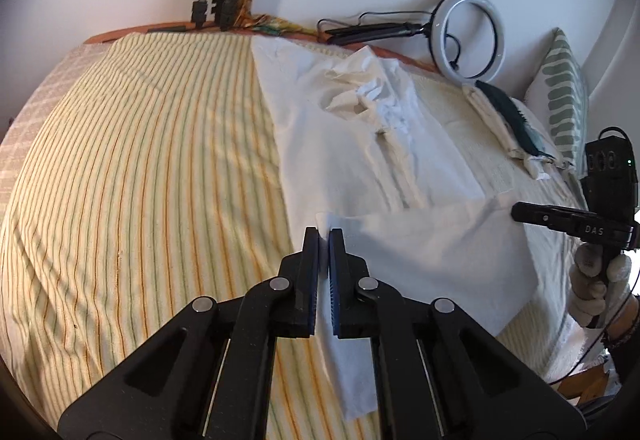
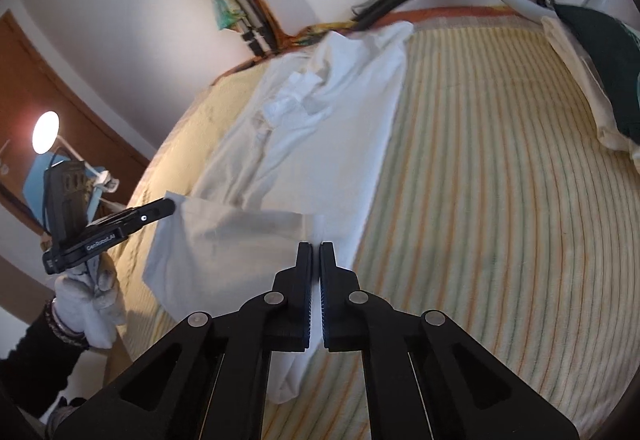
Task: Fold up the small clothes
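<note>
A white garment (image 1: 352, 144) lies spread along the striped bedspread (image 1: 140, 160), its far end crumpled. My left gripper (image 1: 324, 234) is shut on one near corner of the garment's hem and holds it lifted. My right gripper (image 2: 316, 246) is shut on the other near corner of the same garment (image 2: 304, 128). The hem stretches taut between the two grippers, raised above the bed. The right gripper also shows in the left wrist view (image 1: 516, 210), and the left gripper shows in the right wrist view (image 2: 170, 206).
A ring light (image 1: 472, 34) on a stand lies at the bed's far edge against the wall. A folded cream and dark green cloth (image 1: 512, 124) and a patterned pillow (image 1: 564, 100) lie at the far right. A tripod (image 1: 216, 4) leans on the wall.
</note>
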`<state>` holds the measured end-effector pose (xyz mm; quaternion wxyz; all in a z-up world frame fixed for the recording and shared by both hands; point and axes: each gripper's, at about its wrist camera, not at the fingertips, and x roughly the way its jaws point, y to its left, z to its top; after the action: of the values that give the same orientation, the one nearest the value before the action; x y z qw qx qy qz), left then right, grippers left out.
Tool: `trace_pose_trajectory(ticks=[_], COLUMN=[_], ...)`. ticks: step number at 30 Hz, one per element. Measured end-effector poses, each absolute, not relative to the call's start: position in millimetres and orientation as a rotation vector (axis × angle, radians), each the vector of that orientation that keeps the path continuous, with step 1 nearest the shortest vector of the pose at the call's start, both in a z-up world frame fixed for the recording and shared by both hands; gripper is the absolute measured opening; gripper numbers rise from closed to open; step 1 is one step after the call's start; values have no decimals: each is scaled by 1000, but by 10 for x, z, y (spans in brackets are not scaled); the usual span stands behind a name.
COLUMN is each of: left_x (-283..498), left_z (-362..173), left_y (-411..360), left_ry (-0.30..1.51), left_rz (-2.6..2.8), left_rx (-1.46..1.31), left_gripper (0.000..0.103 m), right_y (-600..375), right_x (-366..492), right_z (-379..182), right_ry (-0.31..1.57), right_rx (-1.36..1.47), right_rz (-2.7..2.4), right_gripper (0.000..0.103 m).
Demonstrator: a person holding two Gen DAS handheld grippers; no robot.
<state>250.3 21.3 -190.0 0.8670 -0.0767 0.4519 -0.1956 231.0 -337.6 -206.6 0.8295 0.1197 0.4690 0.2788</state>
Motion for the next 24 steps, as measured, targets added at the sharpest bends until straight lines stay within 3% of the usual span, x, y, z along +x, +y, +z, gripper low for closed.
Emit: trace_pose_trajectory(ticks=[3,5,6,7,9,20,21,22,23,24], left_x=[2526,2500,2477,2434,2328,1975,1979,1982,1986,1988], left_z=[-1952,-1922,-1901,-1867,-1813,-1957,-1951,-1949,-1948,-1941], left_y=[239,296,329,378,474,429,414,407,393,379], left_ry=[962,967,965,954,946,1065,1061,1060,1062,1061], left_rz=[-416,-418,-418,-417,-437,-548,-547,-547,-545,-530], left_rx=[-205,-237,-247,-259,-288,-336,-342,-343,-334,-317], left_gripper=[3,11,22,30,31,31,27,12,6,5], right_y=[-3384,-3430,-3480,-3544,-3667,-3623,-3607,-3596,-3594,-3603], right_x=[2308,2280,2249,2224,2095,1795,1819,1844,1855,1865], right_z=[-2105,-2085,-2071,-2062,-2057,-2249,-2240,-2226,-2209,-2178], right_ry=[1017,1026,1028,1032,1022,1039,1039,1037,1033,1022], right_rx=[261,273,293,320,366,348,351,358,364,378], right_rz=[583,585,604,624,668,799,803,820,836,855], right_gripper=[3,4,6,13,23,23,23,23,23,23])
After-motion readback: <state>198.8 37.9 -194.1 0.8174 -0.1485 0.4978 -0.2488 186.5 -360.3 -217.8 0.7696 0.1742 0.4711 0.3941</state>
